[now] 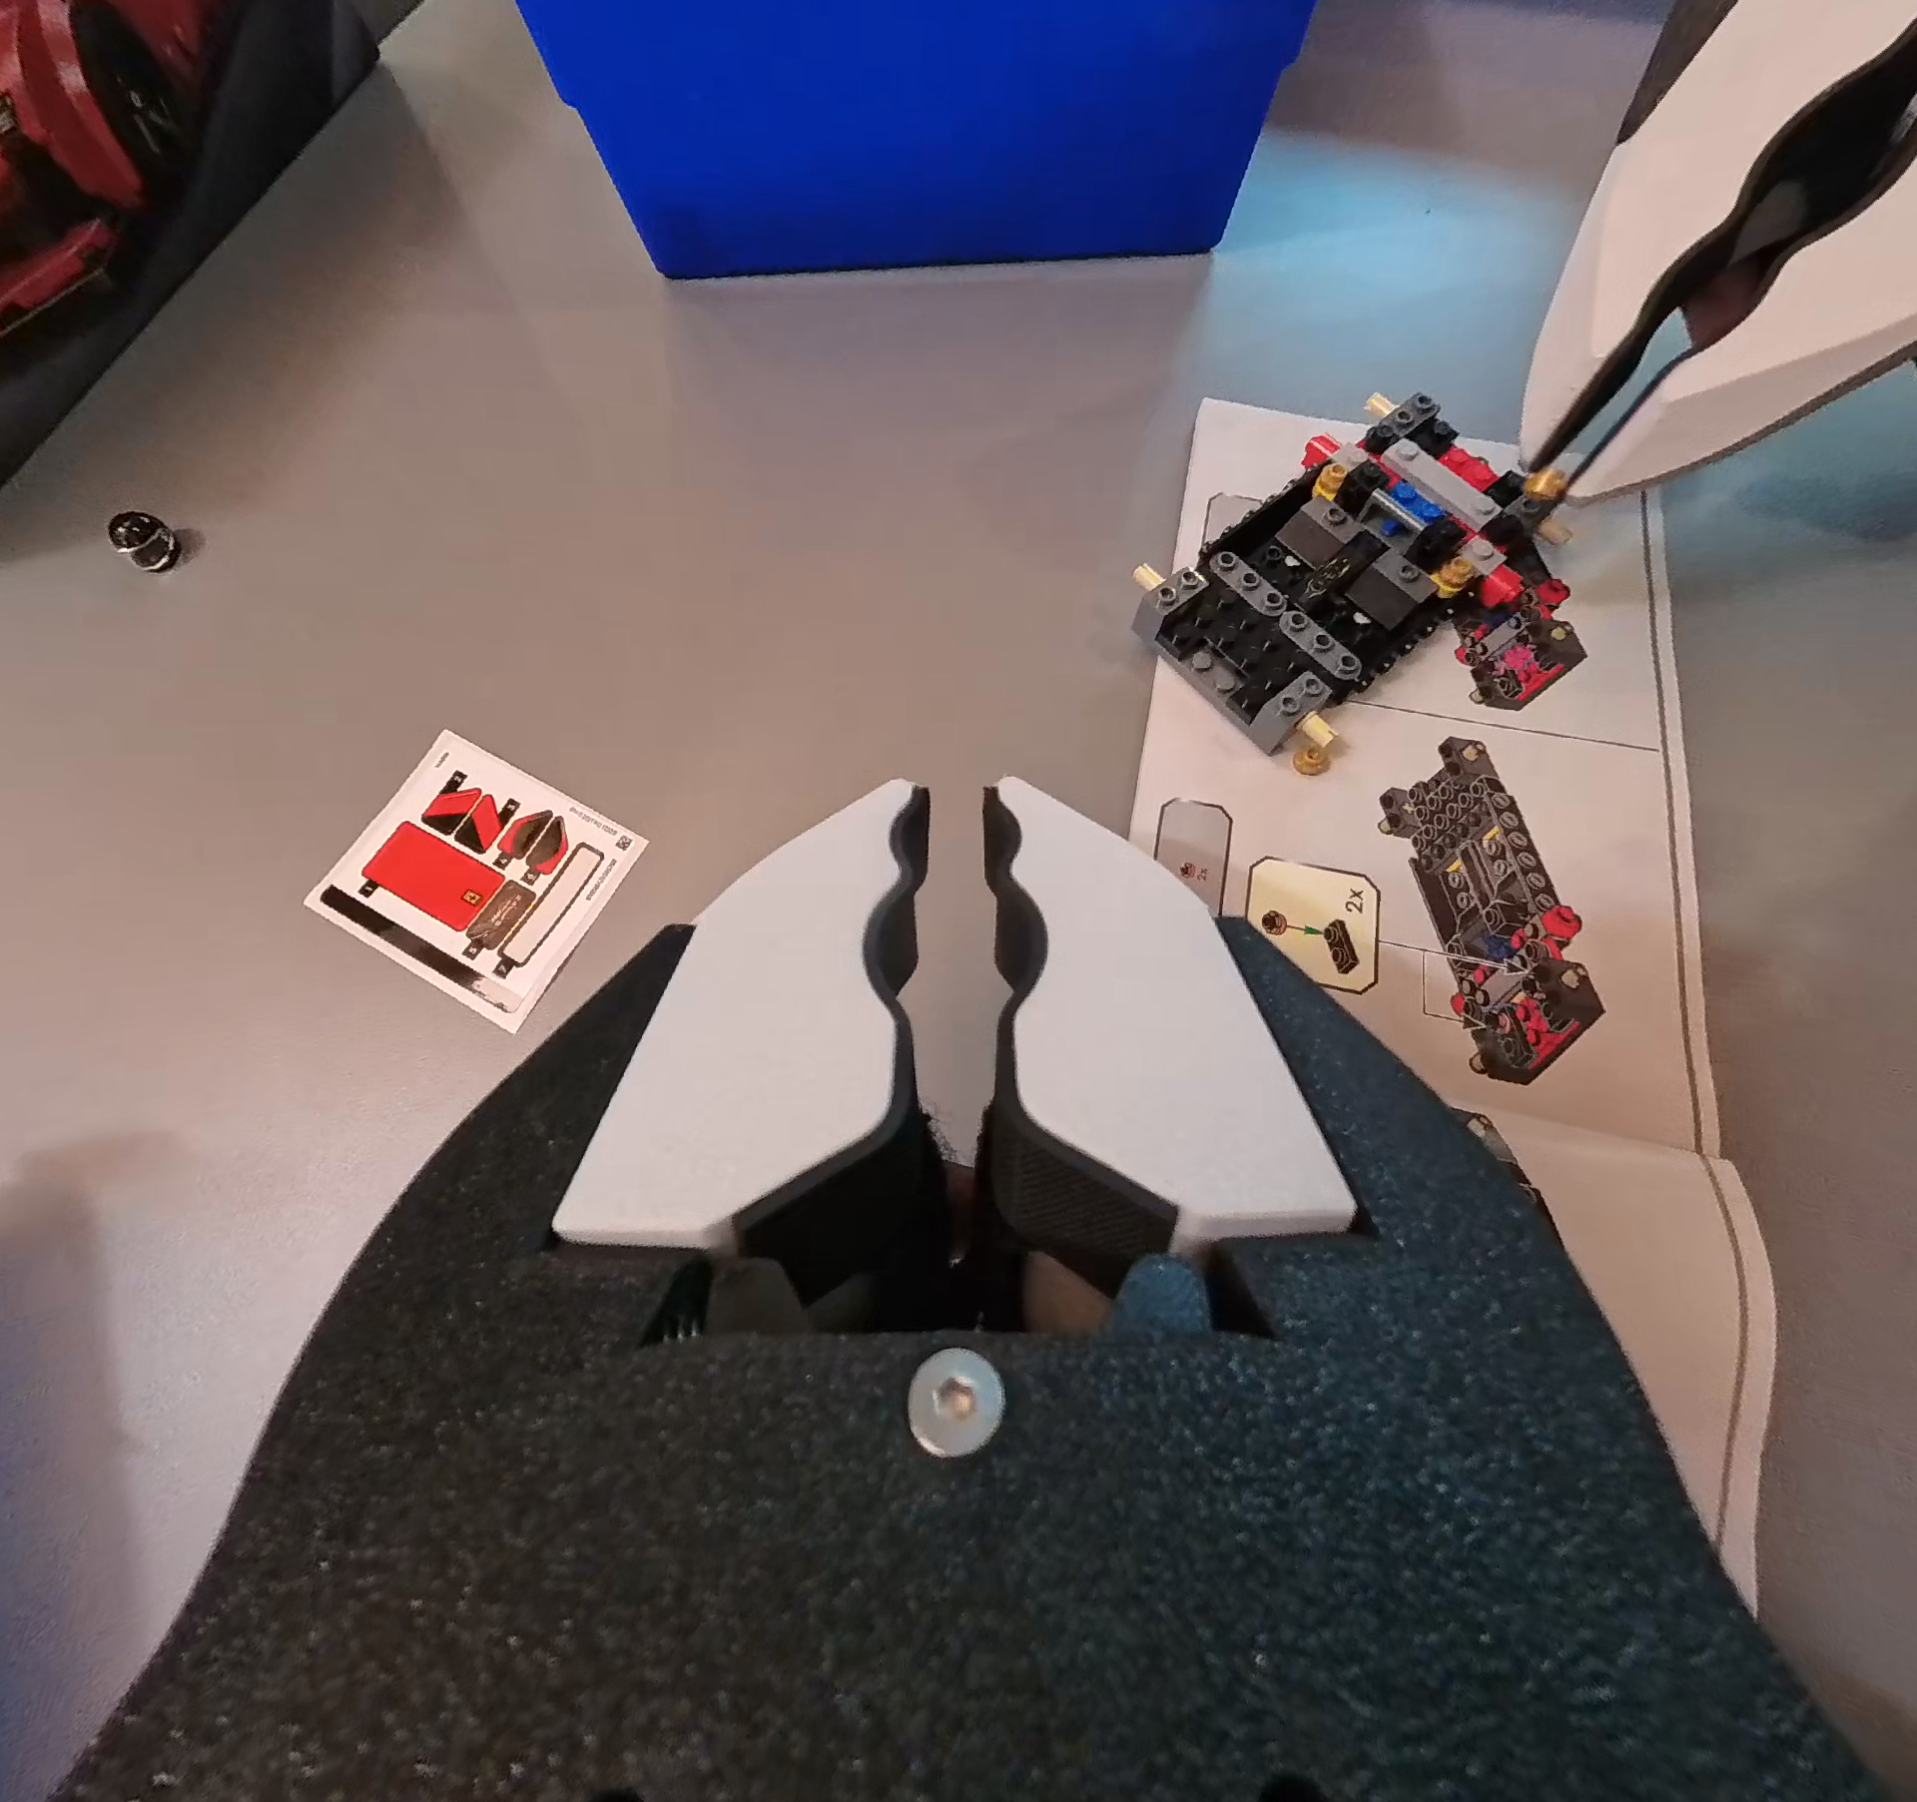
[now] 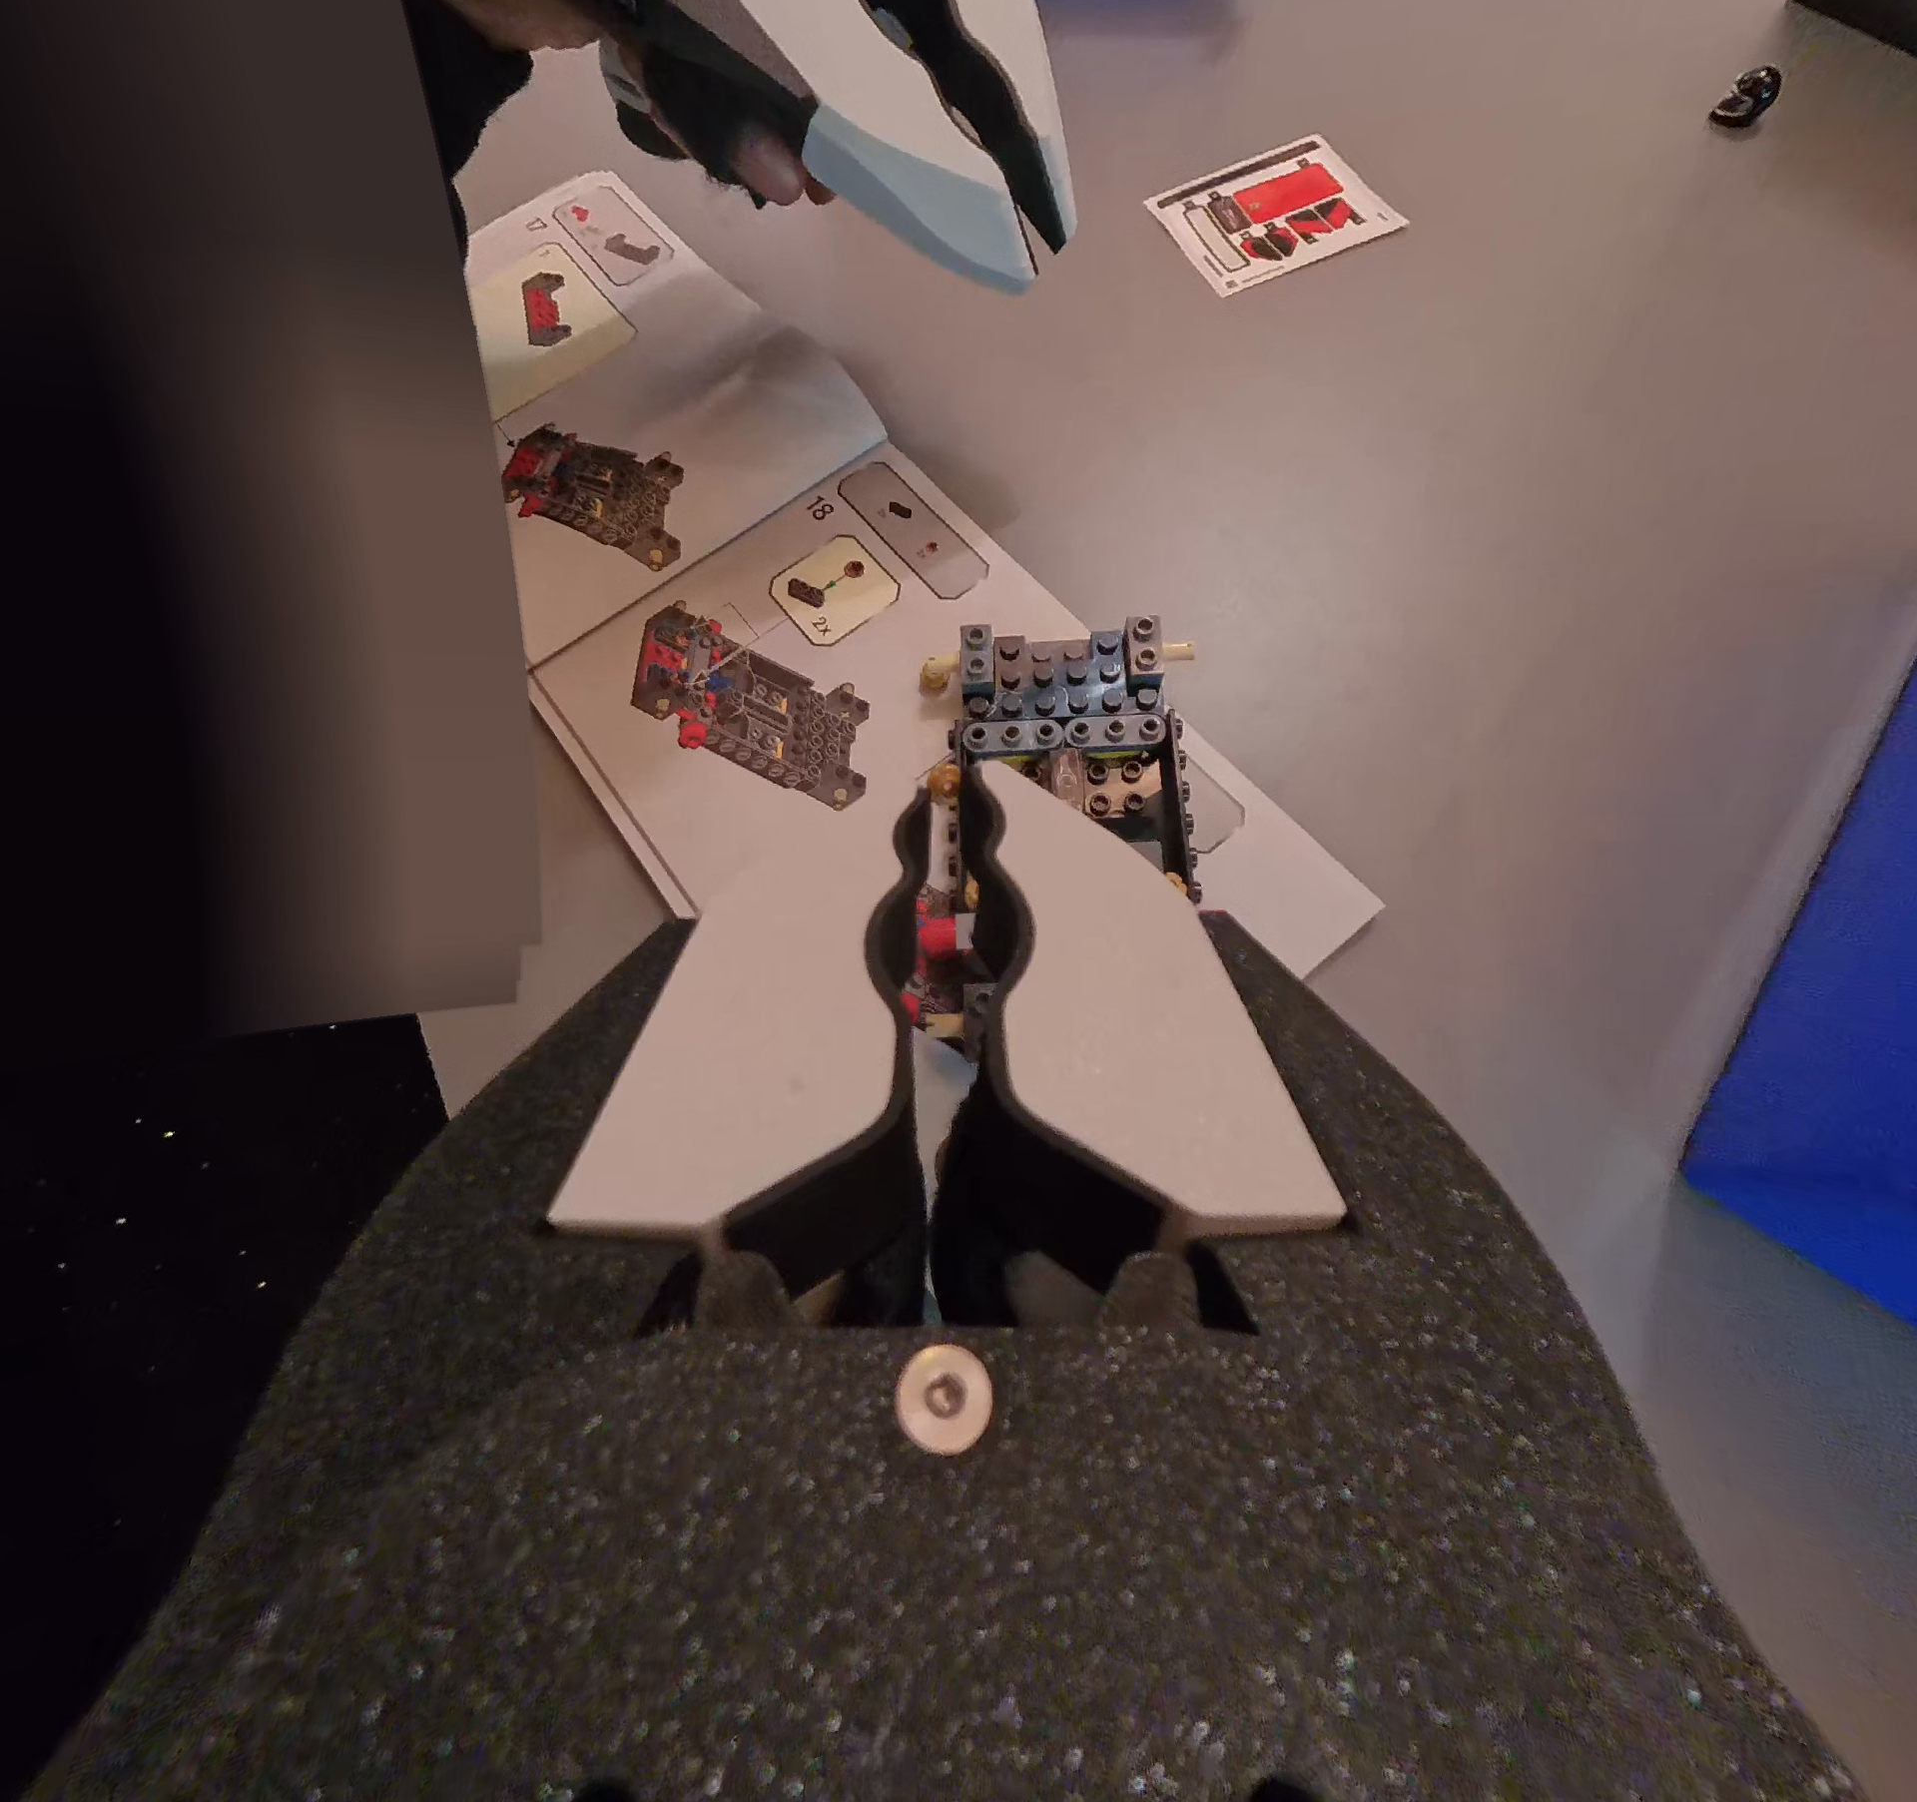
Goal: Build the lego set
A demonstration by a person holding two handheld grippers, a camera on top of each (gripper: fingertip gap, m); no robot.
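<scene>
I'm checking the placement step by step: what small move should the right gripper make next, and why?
Probably press the gold round stud straight down until it seats. The right gripper has its jaws pinched on it at the red rear corner of the car chassis, which sits on the instruction booklet. The left gripper hangs apart, holding nothing.
</scene>
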